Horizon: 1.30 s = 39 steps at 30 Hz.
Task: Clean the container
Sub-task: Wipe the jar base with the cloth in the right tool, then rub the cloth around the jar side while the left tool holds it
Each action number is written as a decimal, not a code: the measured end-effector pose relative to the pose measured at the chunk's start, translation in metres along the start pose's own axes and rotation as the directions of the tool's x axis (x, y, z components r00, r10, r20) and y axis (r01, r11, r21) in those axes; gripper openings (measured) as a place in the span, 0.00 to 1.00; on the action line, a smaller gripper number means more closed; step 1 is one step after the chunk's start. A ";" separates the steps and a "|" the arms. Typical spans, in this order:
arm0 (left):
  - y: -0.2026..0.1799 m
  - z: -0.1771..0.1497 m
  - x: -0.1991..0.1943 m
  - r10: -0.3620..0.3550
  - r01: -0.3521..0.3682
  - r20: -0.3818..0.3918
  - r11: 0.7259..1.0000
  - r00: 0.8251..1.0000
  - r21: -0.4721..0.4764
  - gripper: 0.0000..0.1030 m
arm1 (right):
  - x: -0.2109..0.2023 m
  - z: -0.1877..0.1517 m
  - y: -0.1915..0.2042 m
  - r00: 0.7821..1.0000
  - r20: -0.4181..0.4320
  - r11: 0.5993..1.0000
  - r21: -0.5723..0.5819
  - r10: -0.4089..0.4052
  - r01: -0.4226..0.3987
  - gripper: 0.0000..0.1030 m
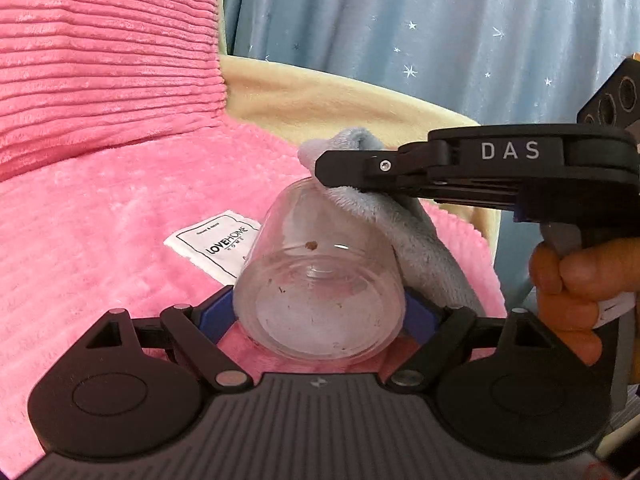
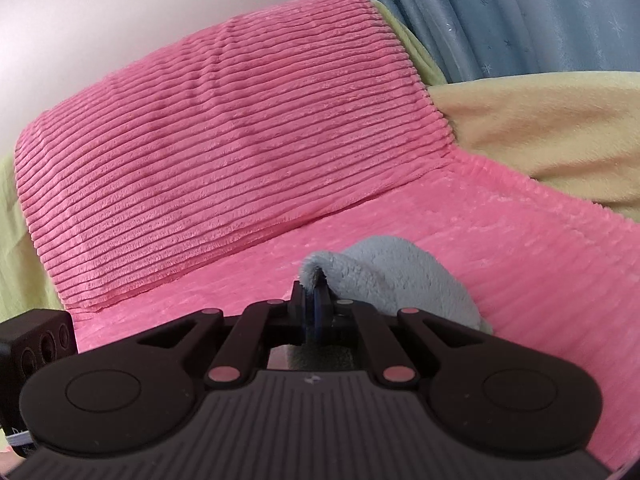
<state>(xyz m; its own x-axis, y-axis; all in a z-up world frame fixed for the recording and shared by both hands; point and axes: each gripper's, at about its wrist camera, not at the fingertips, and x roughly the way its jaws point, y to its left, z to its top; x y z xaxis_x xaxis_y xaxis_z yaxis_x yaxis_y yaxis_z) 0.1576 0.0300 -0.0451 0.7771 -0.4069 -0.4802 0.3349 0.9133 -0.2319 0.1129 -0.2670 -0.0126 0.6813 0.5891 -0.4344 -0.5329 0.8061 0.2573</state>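
As the left wrist camera looks forward, the left gripper (image 1: pixel 319 312) is clamped on a clear glass container (image 1: pixel 320 280), its blue pads pressing both sides of the wide base. Small brown specks sit on the glass. The container is held over a pink ribbed blanket (image 1: pixel 100 220), near a white label (image 1: pixel 218 246) sewn on it. From the right edge comes the right gripper (image 1: pixel 324 168), held by a hand (image 1: pixel 576 288), with a grey-blue cloth (image 1: pixel 400 224) pinched in it and touching the narrow end of the container.

Through the right wrist camera, the right gripper (image 2: pixel 316 300) has its fingers together on the cloth (image 2: pixel 392 276), above the pink blanket (image 2: pixel 520 260). A blue curtain (image 2: pixel 520 12) hangs behind.
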 end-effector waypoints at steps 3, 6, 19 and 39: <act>-0.005 -0.001 -0.001 0.019 -0.019 0.003 0.999 1.000 0.031 0.83 | -0.002 0.000 0.001 1.000 -0.007 1.000 0.003 0.008 -0.008 0.01; -0.013 -0.003 -0.002 0.048 -0.048 0.007 0.994 0.999 0.096 0.83 | 0.001 0.000 0.004 0.998 -0.032 0.998 0.005 0.055 -0.055 0.02; -0.043 -0.007 0.003 0.118 -0.119 0.019 0.953 0.993 0.277 0.83 | 0.003 0.001 -0.005 1.000 -0.003 1.000 0.017 0.006 -0.006 0.01; -0.036 -0.003 0.000 0.098 -0.100 0.017 0.968 0.995 0.230 0.83 | -0.008 -0.007 0.018 0.983 -0.112 0.986 -0.071 0.144 -0.153 0.01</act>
<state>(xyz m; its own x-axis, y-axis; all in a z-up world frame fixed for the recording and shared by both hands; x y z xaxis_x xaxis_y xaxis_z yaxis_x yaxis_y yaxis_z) 0.1436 -0.0032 -0.0393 0.8154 -0.3146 -0.4860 0.3691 0.9292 0.0177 0.0946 -0.2569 -0.0104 0.5369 0.6894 -0.4863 -0.6653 0.7004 0.2583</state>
